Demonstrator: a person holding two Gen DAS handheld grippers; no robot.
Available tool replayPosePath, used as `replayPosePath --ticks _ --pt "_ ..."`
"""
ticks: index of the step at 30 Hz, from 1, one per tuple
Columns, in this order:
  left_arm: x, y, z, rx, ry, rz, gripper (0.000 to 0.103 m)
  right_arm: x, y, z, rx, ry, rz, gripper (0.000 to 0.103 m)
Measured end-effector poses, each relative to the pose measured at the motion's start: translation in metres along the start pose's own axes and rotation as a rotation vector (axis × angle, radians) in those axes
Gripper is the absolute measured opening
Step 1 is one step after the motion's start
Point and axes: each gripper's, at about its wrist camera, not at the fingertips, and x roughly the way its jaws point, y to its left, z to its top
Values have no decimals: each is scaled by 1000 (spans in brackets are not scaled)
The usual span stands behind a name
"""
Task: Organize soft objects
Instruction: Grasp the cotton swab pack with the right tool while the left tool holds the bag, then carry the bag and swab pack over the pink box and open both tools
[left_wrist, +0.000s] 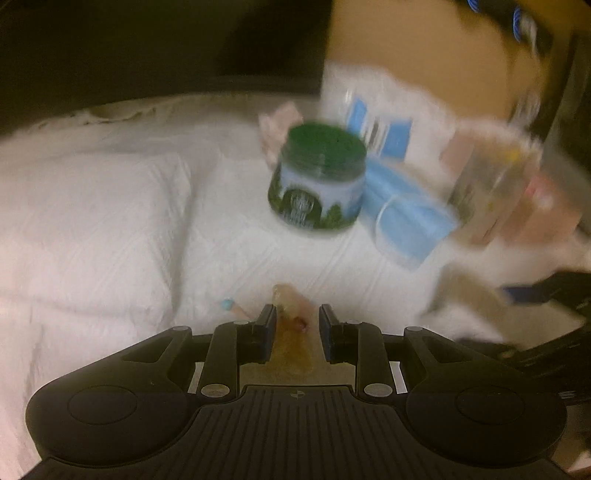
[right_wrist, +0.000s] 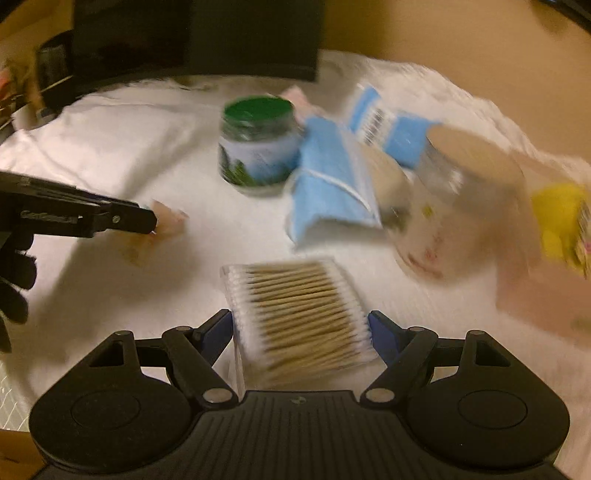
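**A home bedroom, with toiletries spread on the bedding**

The work surface is a bed: a white quilted cover (left_wrist: 110, 229) with stitched ridges, puffed and creased like a duvet, with a pillow-like bulge on one side. Household care items lie on it: a green-lidded jar (left_wrist: 317, 177), a pack of blue face masks (right_wrist: 332, 177), a clear box of cotton swabs (right_wrist: 299, 314), a clear tub (right_wrist: 461, 206) with small prints and a yellow packet (right_wrist: 561, 221). A plain tan wall (left_wrist: 406, 33) rises behind, and dark furniture (right_wrist: 195, 37) stands at the bed's far edge. The light is warm and dim, as from a room lamp. The pictures are blurred, so labels cannot be read.
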Motion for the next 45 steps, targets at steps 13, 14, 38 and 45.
replayPosePath --ticks 13,14,38,45 --pt "9 -9 5 29 60 65 29 -3 9 -12 -75 -21 -21 80" --pt "9 -9 4 25 56 68 29 -3 9 -12 -78 -20 -19 80" --pt "-89 -46 170 -100 -438 -51 18 -171 -92 142 -183 -450 -107 78" --pt "-37 -147 202 -84 -304 -264 19 -190 -186 124 -26 -412 -211 78"
